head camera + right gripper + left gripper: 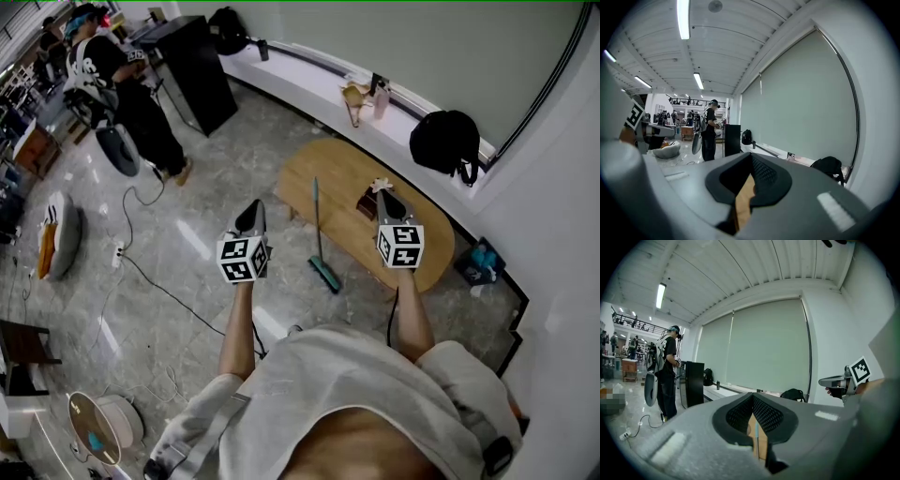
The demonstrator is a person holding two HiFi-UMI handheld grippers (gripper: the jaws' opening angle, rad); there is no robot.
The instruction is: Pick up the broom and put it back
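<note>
While the broom (317, 225) seemingly leans against the table (337, 167), left tongs (253, 205) and right tongs (384, 195) hover pressed together.

Left tongs (751, 397): through the slot under their meeting tips we glimpse only a sliver of the broom (756, 434) handle and of the counter (761, 446). Grey housing blocks the rest. Right tongs (751, 157): we get just a strip of counter wood. Head view: the right tongs cover part of a small brown item (367, 202) on the counter, and we cannot identify it. Ledge clutter (361, 97) is too small to name.
</note>
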